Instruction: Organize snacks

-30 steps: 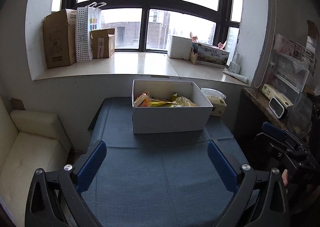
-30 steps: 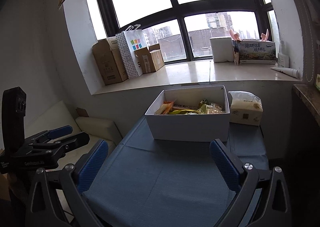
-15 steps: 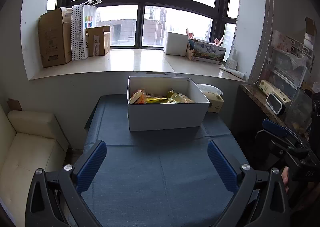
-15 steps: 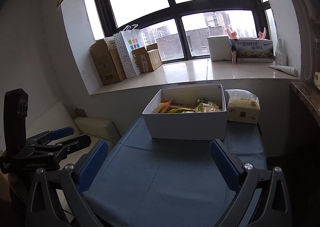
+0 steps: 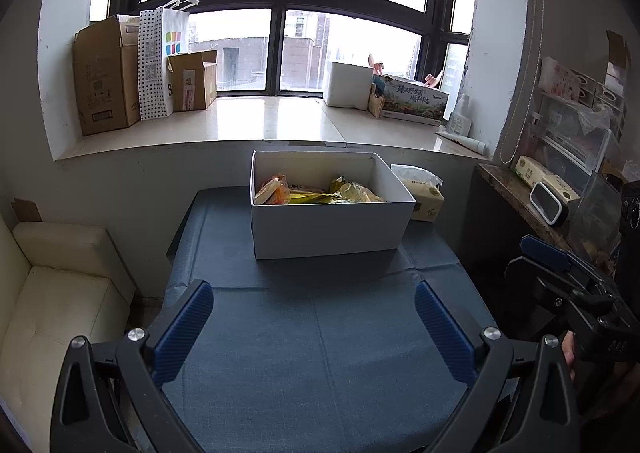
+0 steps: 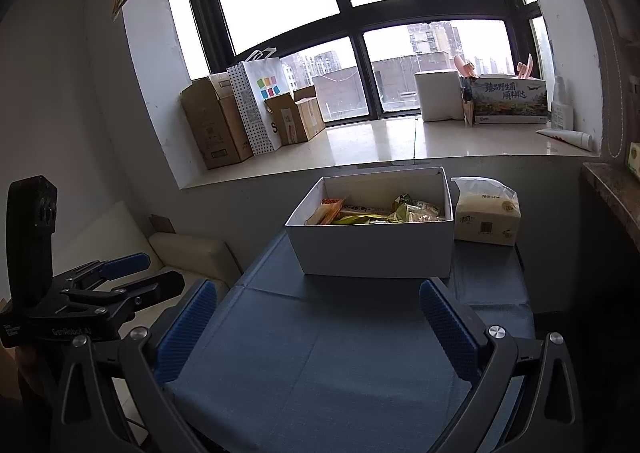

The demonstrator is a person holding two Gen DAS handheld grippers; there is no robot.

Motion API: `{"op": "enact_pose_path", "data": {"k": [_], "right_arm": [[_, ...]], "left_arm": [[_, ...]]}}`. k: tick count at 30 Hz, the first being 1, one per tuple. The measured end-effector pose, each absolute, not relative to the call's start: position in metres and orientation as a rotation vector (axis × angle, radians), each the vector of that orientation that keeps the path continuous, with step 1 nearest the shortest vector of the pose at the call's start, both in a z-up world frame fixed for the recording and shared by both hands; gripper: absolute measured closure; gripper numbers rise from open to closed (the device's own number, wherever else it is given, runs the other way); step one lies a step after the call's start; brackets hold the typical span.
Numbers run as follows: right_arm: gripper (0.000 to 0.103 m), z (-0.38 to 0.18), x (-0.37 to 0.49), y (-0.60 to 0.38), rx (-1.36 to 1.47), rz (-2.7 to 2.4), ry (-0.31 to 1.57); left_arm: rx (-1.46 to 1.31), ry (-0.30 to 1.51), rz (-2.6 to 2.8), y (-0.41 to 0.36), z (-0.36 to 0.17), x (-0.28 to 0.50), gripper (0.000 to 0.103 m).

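A white open box (image 5: 328,225) stands at the far end of a table with a blue cloth (image 5: 320,333). Several snack packets (image 5: 316,193), orange and yellow-green, lie inside it. The box also shows in the right wrist view (image 6: 372,249) with the snacks (image 6: 376,211). My left gripper (image 5: 314,317) is open and empty, held above the table's near part. My right gripper (image 6: 316,317) is open and empty, also back from the box. Each gripper shows at the edge of the other's view, the right one (image 5: 560,269) and the left one (image 6: 120,277).
A tissue pack (image 5: 420,193) lies right of the box. Cardboard boxes (image 5: 104,77) and a paper bag (image 5: 160,61) stand on the window sill (image 5: 248,121). A cream sofa (image 5: 52,293) is left of the table; a cluttered shelf (image 5: 540,181) is at the right.
Both grippers have drawn back and risen slightly, so the box looks a bit smaller and farther. Both stay open and empty.
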State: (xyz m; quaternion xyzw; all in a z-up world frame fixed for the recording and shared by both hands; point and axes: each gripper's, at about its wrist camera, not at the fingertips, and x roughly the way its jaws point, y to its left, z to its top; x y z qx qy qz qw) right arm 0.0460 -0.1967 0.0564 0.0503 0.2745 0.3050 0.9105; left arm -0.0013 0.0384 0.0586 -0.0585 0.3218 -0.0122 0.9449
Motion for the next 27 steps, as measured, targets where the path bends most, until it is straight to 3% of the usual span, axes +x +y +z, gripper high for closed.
{"op": "enact_pose_path", "data": {"k": [27], "right_arm": [[0.0,0.0527,0.0457,-0.1974,0.106,0.62,0.579]], "left_arm": [[-0.094,0.67,-0.029,0.0327,0.0519,0.0003,0.0]]}}
